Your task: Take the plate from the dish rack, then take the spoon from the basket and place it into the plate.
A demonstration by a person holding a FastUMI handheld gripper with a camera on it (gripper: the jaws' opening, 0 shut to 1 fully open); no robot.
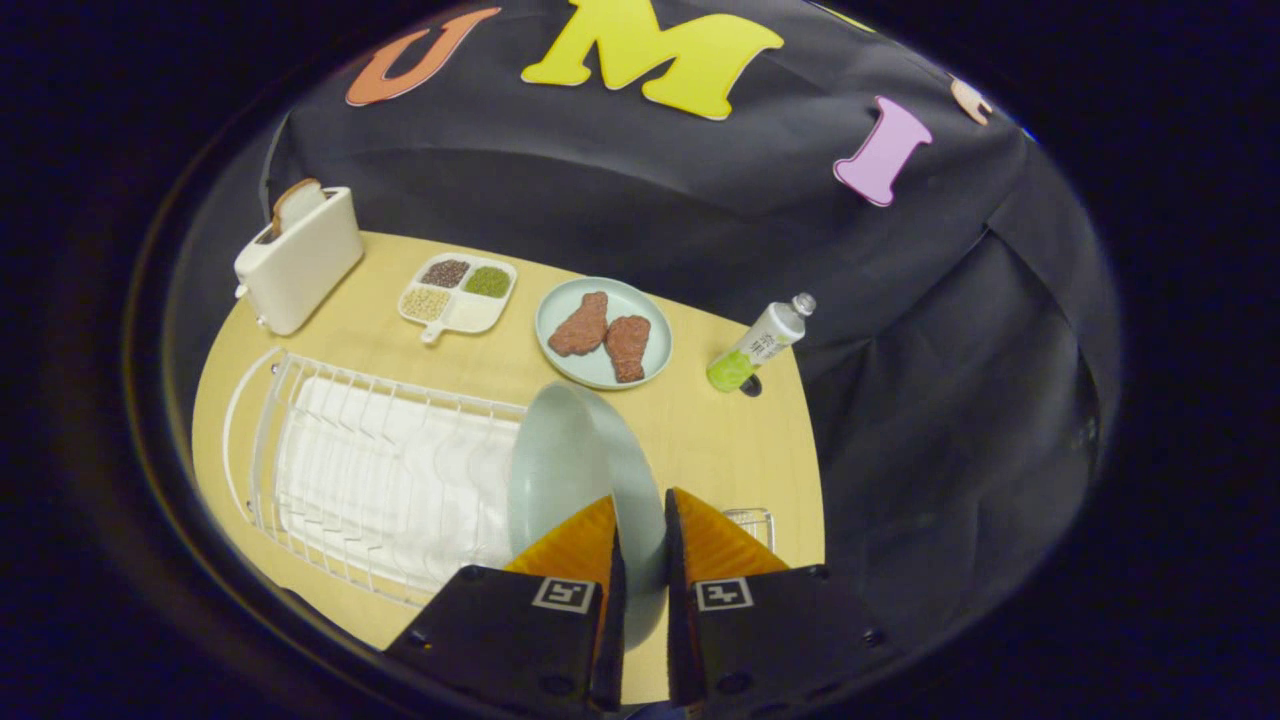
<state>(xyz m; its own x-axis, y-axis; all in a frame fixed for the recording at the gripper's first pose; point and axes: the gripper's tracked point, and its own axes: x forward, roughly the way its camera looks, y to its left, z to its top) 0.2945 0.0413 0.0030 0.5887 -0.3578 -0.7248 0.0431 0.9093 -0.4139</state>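
Note:
A pale green plate (570,460) stands on edge between my fingers, and my gripper (641,515) is shut on its rim. The plate hangs over the right end of the white wire dish rack (380,470), which lies on the wooden table with a white mat under it. Just right of my fingers a corner of a small wire basket (752,520) peeks out; its contents are hidden behind the gripper.
Beyond the rack stand a white toaster (300,260) with a bread slice, a divided white dish (458,292) of grains, a second pale plate (603,332) with two brown meat pieces, and a tilted bottle (760,343) with green liquid. The table's right edge runs just past the basket.

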